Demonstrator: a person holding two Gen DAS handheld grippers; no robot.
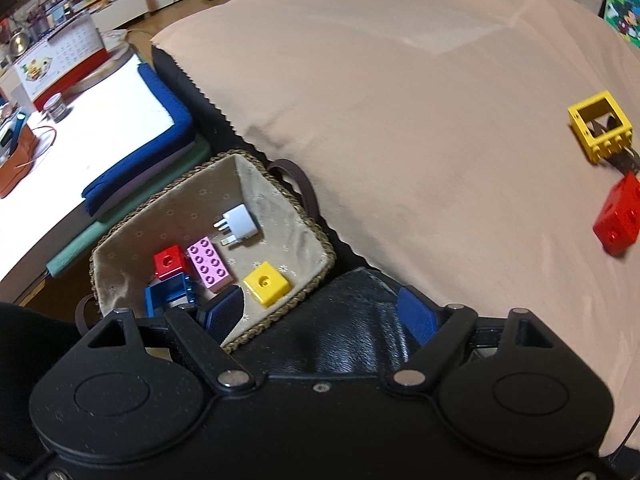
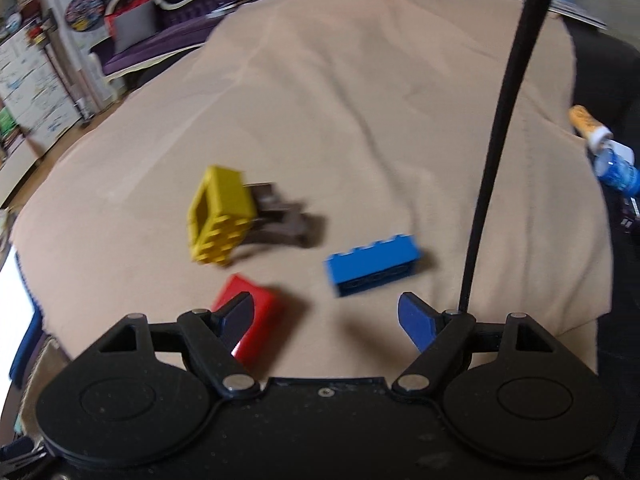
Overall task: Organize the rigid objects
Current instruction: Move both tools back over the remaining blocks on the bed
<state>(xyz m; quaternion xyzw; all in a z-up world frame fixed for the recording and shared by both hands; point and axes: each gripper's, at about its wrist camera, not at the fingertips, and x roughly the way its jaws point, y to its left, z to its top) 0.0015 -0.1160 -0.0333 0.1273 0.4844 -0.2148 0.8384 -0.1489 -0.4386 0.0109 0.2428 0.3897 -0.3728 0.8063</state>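
Note:
A lined wicker basket (image 1: 316,236) sits beside the beige cloth (image 1: 400,120). It holds a red cube (image 1: 169,263), a pink studded brick (image 1: 209,265), a yellow cube (image 1: 266,283), a blue piece (image 1: 170,295) and a white plug adapter (image 1: 239,223). My left gripper (image 1: 324,314) hangs open at the basket's near edge, nothing between its fingers. On the cloth lie a yellow frame block (image 2: 220,216) against a brown piece (image 2: 280,220), a red block (image 2: 254,324) and a blue brick (image 2: 374,264). My right gripper (image 2: 328,320) is open above the cloth, its left finger in front of the red block.
A white-topped table (image 1: 80,128) with a blue-edged mat, a calendar and a small jar lies left of the basket. A black cable (image 2: 496,140) hangs down at the right. A bottle (image 2: 616,168) lies past the cloth's right edge. Shelves and a sofa stand behind.

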